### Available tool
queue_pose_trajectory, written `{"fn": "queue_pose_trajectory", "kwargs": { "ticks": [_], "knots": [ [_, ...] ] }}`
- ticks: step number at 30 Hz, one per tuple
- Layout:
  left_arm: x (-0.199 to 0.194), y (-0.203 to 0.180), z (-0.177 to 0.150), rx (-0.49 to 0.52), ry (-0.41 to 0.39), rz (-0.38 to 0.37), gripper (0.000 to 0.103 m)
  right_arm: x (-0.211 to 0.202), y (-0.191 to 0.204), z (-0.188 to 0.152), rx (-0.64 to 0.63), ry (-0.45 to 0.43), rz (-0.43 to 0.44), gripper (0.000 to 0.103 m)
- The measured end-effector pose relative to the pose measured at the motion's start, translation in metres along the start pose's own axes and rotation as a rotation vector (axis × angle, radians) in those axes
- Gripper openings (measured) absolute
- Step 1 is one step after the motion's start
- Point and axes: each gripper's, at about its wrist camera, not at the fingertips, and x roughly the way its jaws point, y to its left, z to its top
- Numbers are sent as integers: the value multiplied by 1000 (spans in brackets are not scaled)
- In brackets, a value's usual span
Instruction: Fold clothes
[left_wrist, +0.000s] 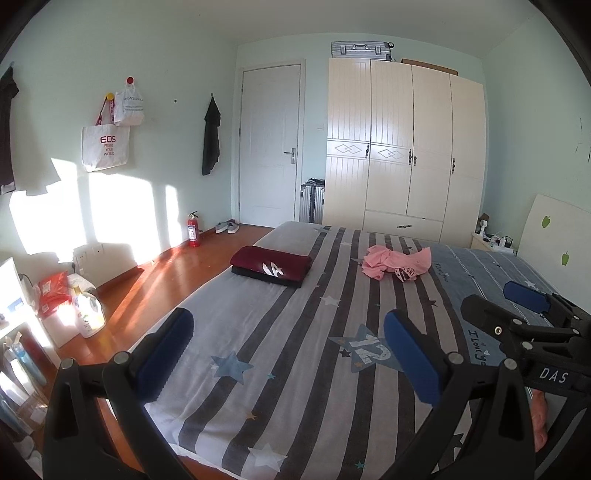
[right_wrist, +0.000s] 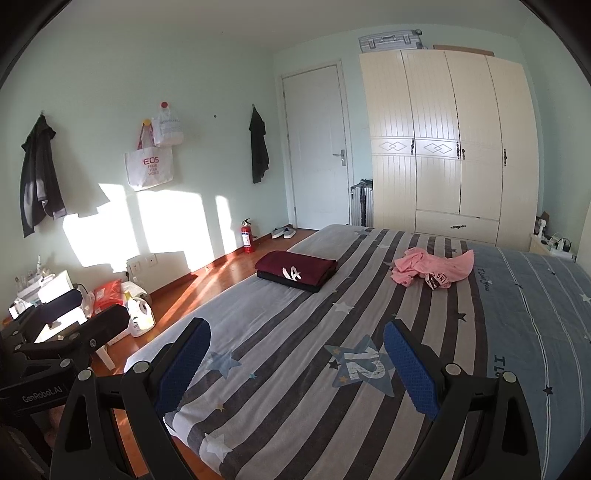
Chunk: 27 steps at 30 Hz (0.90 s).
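Observation:
A crumpled pink garment (left_wrist: 397, 263) (right_wrist: 434, 268) lies unfolded on the far middle of the striped bed (left_wrist: 295, 369) (right_wrist: 295, 387). A folded maroon garment on a black one (left_wrist: 271, 266) (right_wrist: 297, 273) forms a stack near the bed's left edge. My left gripper (left_wrist: 288, 354) is open and empty above the near part of the bed. My right gripper (right_wrist: 297, 362) is open and empty beside it, and it also shows at the right of the left wrist view (left_wrist: 517, 302).
A cream wardrobe (left_wrist: 402, 147) (right_wrist: 448, 147) and a white door (left_wrist: 269, 144) stand beyond the bed. A wooden floor (left_wrist: 155, 280) lies to the left, with a red fire extinguisher (left_wrist: 193, 229), a detergent bottle (left_wrist: 88, 314) and bags. A nightstand (left_wrist: 491, 242) is far right.

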Motion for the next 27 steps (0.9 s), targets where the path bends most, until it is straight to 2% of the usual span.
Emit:
{"fn": "queue_pose_trajectory", "kwargs": {
  "ticks": [27],
  "knots": [
    [6, 7, -9, -15, 19, 13, 102, 10, 13, -6, -19, 6, -2, 93]
  ]
}}
